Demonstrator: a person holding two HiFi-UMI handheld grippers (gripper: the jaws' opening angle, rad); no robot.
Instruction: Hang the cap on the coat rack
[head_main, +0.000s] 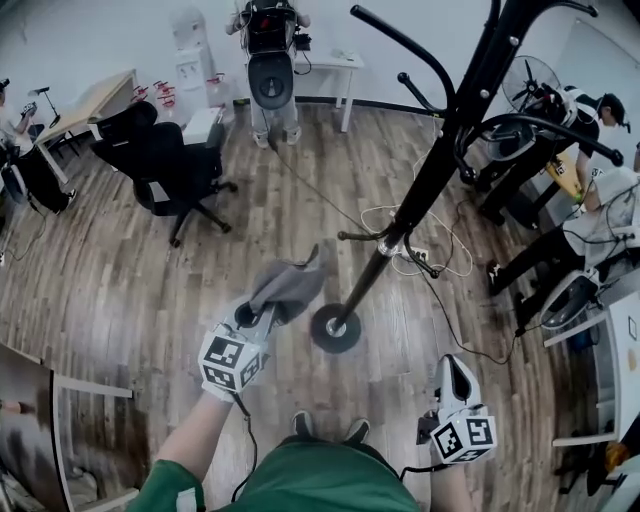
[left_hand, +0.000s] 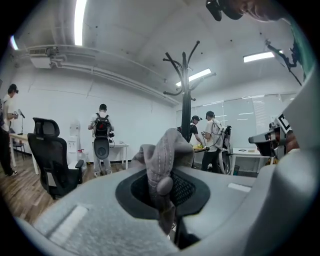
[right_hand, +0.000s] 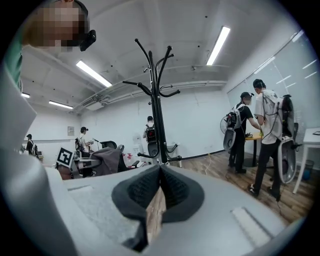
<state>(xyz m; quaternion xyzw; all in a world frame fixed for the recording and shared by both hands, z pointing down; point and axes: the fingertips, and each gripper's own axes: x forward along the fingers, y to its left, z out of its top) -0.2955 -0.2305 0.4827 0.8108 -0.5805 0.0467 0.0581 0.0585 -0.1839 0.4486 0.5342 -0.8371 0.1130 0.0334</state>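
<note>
A grey cap (head_main: 290, 285) hangs crumpled from my left gripper (head_main: 266, 314), which is shut on its fabric. In the left gripper view the cap (left_hand: 165, 150) is pinched between the closed jaws and bulges up above them. The black coat rack (head_main: 430, 170) rises just right of the cap from its round base (head_main: 335, 328); its curved hooks (head_main: 400, 45) spread overhead. It stands straight ahead in both gripper views, the coat rack (left_hand: 186, 100) behind the cap and the coat rack (right_hand: 157, 100) past my right gripper (right_hand: 160, 169). My right gripper (head_main: 456, 368) is lower right, shut with nothing in it.
A black office chair (head_main: 165, 165) stands to the left on the wood floor. Cables (head_main: 440, 250) lie around the rack's base. People work at desks on the right (head_main: 590, 210) and at the back (head_main: 270, 60). A table corner (head_main: 40, 400) is at lower left.
</note>
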